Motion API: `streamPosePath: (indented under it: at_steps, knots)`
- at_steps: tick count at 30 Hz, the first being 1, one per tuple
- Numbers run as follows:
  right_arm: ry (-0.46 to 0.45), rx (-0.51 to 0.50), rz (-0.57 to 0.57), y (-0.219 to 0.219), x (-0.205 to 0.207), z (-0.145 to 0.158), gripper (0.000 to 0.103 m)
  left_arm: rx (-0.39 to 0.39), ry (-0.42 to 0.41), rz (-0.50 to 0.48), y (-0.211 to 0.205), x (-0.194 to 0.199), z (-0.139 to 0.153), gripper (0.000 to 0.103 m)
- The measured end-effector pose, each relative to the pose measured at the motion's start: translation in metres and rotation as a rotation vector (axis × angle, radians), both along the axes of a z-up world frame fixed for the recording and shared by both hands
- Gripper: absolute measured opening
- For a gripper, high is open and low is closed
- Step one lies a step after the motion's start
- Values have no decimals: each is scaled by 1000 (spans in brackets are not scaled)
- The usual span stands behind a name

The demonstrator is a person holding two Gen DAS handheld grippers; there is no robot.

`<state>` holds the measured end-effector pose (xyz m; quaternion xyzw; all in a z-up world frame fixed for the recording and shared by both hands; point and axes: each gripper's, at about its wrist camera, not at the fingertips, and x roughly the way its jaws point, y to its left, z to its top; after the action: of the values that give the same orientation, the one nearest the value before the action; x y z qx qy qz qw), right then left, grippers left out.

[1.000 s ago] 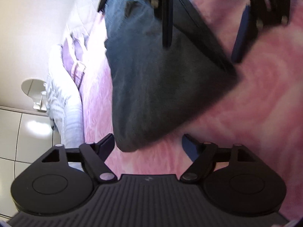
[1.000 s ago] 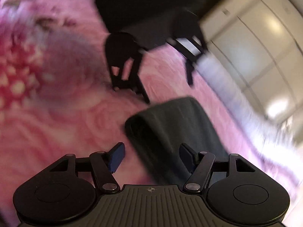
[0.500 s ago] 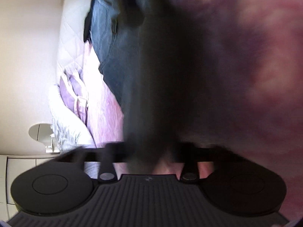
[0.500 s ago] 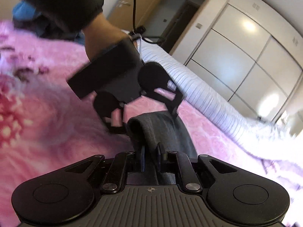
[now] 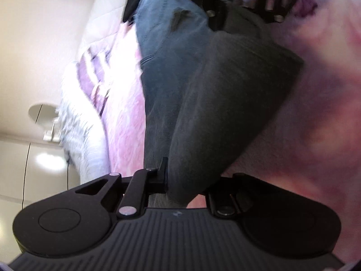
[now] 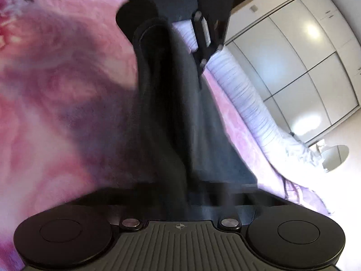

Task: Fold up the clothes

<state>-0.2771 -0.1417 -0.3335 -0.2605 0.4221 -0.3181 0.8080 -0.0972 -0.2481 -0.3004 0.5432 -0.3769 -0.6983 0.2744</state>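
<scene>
A dark grey garment hangs lifted off the pink bedspread, stretched between both grippers. My left gripper is shut on its near edge; one fingertip shows and the cloth hides the other. At the top of the left wrist view the right gripper holds the far edge. In the right wrist view the garment runs from my right gripper, shut on it with its fingers blurred under cloth, up to the left gripper.
Blue-grey jeans lie on the bed beside the garment. A white and purple striped duvet lines the bed's edge. Beyond it stand white wardrobe doors and a round white lamp.
A second ago both grippers were open over the garment lying flat. The right shut on it first, then the left, and the garment now hangs raised between them.
</scene>
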Motion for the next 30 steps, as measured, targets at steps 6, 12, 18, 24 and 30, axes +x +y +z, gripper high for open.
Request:
streamPosePath:
  at_steps: [6, 12, 18, 24, 30]
  knots:
    - [-94, 91, 175, 84, 16, 45, 10, 83, 17, 167, 114, 53, 29, 10]
    - [-136, 155, 403, 171, 34, 45, 12, 186, -14, 328, 204, 75, 46, 11]
    - [-103, -7, 447, 201, 53, 31, 50, 192, -19, 353, 230, 69, 72, 12]
    - [-413, 185, 354, 142, 10, 92, 10, 129, 61, 356, 185, 42, 137, 34]
    - [-903, 481, 60, 5, -103, 134, 10, -78, 426, 354, 144, 16, 213, 50]
